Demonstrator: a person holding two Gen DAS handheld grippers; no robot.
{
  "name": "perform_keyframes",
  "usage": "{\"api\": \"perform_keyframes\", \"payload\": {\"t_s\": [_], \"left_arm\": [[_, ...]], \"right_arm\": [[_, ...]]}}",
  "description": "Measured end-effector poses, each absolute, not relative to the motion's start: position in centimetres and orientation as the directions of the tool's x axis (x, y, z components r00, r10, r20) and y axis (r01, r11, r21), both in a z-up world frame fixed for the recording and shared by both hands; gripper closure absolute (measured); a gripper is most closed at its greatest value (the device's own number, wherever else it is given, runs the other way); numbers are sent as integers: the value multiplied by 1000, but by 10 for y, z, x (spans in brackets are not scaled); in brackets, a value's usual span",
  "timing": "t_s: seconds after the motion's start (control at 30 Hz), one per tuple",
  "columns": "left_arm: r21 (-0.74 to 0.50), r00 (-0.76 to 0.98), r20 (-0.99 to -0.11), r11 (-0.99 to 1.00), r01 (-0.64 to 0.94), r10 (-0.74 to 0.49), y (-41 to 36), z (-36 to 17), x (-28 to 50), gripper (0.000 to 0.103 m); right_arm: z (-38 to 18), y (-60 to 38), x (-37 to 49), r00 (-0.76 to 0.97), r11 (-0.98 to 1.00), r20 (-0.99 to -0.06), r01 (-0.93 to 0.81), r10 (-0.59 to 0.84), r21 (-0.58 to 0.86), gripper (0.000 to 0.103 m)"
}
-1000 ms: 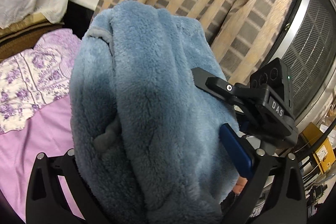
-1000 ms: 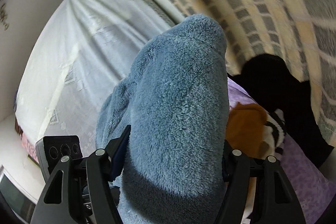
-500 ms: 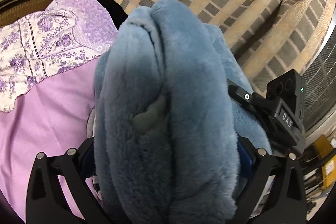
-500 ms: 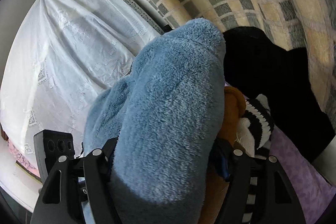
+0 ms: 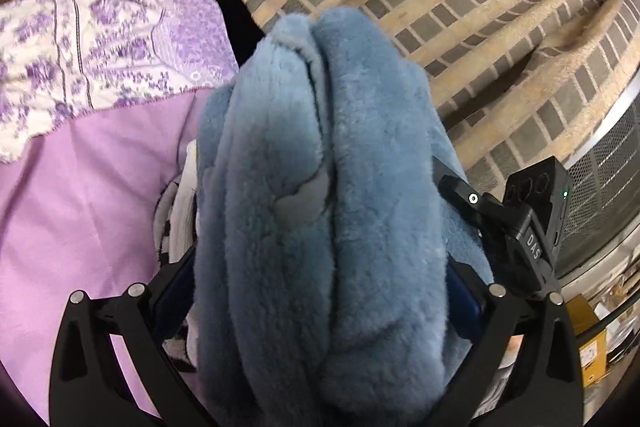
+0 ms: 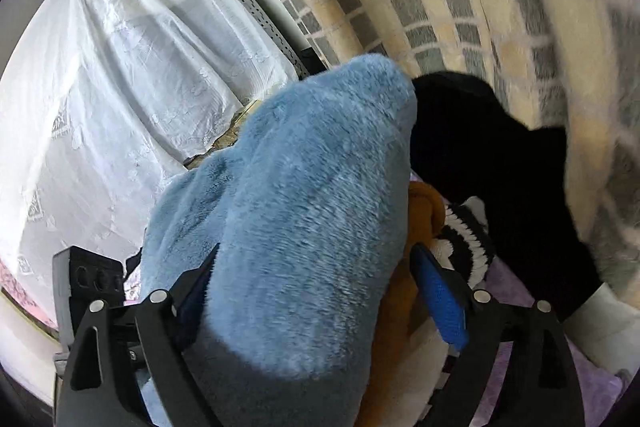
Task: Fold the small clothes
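A folded blue fleece garment (image 5: 320, 207) fills the left wrist view. My left gripper (image 5: 320, 291) is shut on it, one blue pad on each side of the bundle. The same blue fleece (image 6: 304, 211) fills the right wrist view, and my right gripper (image 6: 320, 287) is shut on it; a gap shows by the right pad (image 6: 440, 299). The bundle hangs low over a brown garment (image 6: 416, 235) and a black-and-white striped knit (image 6: 468, 239) on the purple bed sheet (image 5: 88, 195). The other gripper's black body (image 5: 528, 227) shows at the right of the left view.
A floral purple pillow (image 5: 100, 39) lies at the upper left. A beige and grey checked blanket (image 5: 460, 7) rises behind. A black garment (image 6: 492, 155) lies beyond the striped knit. White cloth (image 6: 132, 75) hangs at the left. A metal mesh appliance (image 5: 608, 167) stands at the right.
Both grippers have carried the blue fleece downward and forward; the bed, the pillow, the brown garment and the striped knit have come closer beneath it.
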State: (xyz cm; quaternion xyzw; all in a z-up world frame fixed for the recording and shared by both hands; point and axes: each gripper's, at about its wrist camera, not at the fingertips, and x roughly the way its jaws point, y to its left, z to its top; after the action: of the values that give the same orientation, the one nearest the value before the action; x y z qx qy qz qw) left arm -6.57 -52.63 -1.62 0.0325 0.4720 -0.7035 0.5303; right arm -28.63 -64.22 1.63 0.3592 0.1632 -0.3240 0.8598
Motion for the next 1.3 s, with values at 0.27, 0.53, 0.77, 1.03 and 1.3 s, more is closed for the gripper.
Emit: {"api": "perform_keyframes", "payload": {"t_s": [0.27, 0.53, 0.77, 1.03, 1.3], "left_arm": [[-438, -213, -569, 73, 896, -795, -485, 20, -72, 5], [-143, 102, -533, 207, 968, -840, -431, 34, -101, 5], [-24, 191, -500, 234, 972, -844, -388, 40, -125, 5], [-18, 184, -451, 215, 977, -874, -338, 52, -138, 5], [1, 184, -406, 202, 979, -895, -298, 59, -148, 5]], "right_arm": [[40, -623, -302, 681, 511, -523, 731, -512, 452, 12], [58, -571, -317, 612, 486, -536, 790, -582, 373, 10], [81, -492, -323, 556, 523, -516, 822, -652, 225, 4], [92, -411, -337, 538, 541, -482, 828, -691, 148, 4], [95, -371, -353, 518, 522, -483, 841, -706, 140, 4]]}}
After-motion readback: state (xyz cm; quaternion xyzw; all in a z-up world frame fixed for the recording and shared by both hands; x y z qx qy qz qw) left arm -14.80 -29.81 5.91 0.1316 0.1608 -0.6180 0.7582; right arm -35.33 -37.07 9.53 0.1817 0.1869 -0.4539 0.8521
